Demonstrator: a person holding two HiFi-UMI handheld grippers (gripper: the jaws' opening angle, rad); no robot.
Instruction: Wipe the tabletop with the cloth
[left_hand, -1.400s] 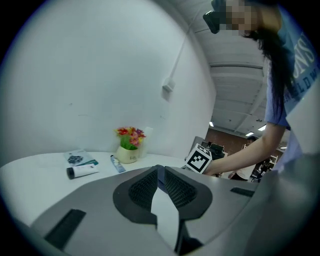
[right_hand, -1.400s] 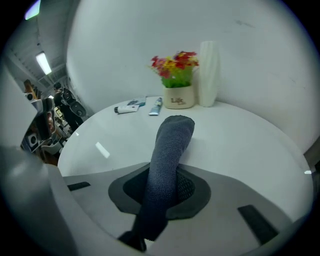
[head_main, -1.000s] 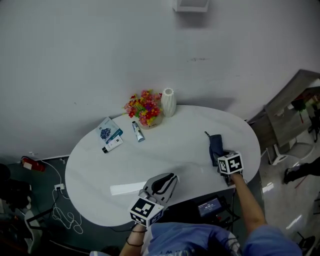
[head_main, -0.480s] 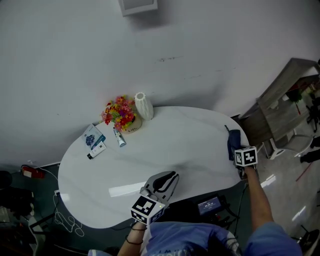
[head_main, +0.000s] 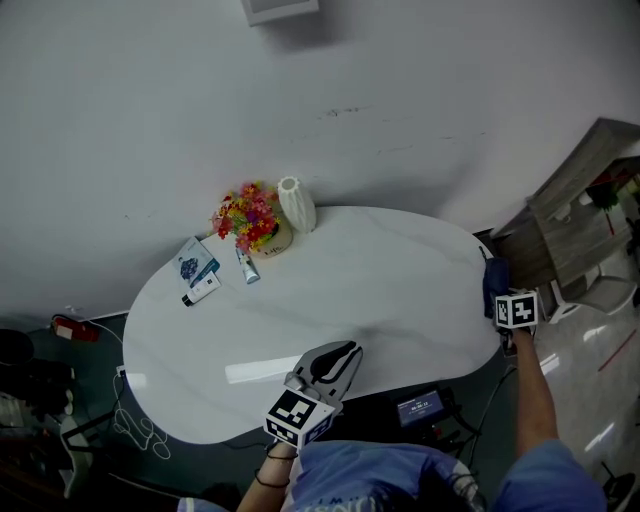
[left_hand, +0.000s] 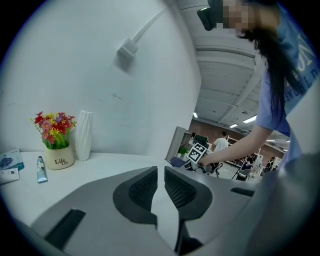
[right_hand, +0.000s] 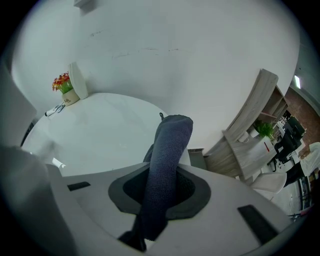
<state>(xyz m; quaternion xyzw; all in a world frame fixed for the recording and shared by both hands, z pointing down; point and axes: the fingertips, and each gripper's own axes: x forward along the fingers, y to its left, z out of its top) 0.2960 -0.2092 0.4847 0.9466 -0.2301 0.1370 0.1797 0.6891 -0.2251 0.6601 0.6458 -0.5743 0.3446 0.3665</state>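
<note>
The dark blue cloth (right_hand: 167, 165) is clamped between the jaws of my right gripper (right_hand: 162, 192), which is shut on it. In the head view that right gripper (head_main: 505, 300) holds the cloth (head_main: 494, 274) at the far right edge of the white oval tabletop (head_main: 330, 310). My left gripper (head_main: 325, 368) rests at the table's near edge; in its own view the left gripper (left_hand: 160, 187) has its jaws nearly together with a thin gap and nothing between them.
At the table's back left stand a flower pot (head_main: 252, 222), a white ribbed vase (head_main: 297, 203), a small tube (head_main: 246, 266) and a blue-and-white packet (head_main: 195, 268). A wooden shelf unit (head_main: 580, 210) stands to the right of the table. Cables (head_main: 130, 430) lie on the floor at left.
My right gripper has dragged the cloth rightward across the table to its right edge. The left gripper has stayed at the near edge. The head view has shifted.
</note>
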